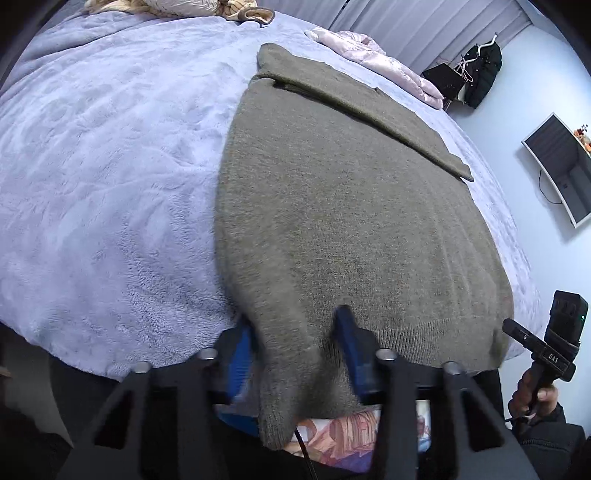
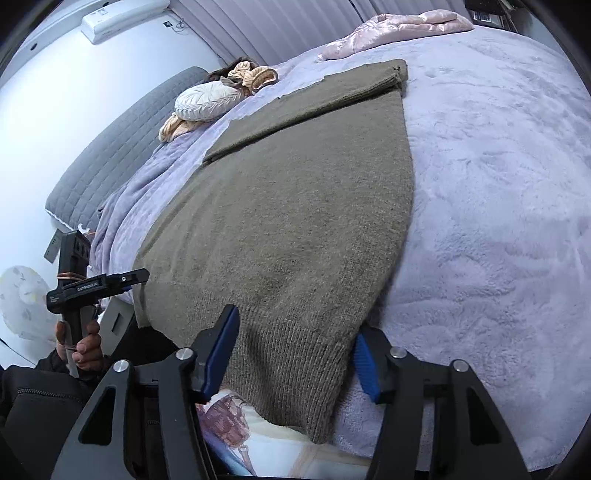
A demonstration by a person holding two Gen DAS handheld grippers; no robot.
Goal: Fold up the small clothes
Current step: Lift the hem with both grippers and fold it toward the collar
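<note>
Left wrist view: the left gripper [image 1: 295,354] is seen pinching the near hem corner of the olive sweater [image 1: 351,206], spread on the lavender blanket [image 1: 110,184]. Only the right wrist view shows the right gripper [image 2: 295,354] half open, straddling the hem's other corner without pressing it, with a grey headboard [image 2: 122,147] beyond.

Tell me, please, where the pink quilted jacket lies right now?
The pink quilted jacket lies at the bed's far edge, beyond the olive sweater, near the curtains.
</note>
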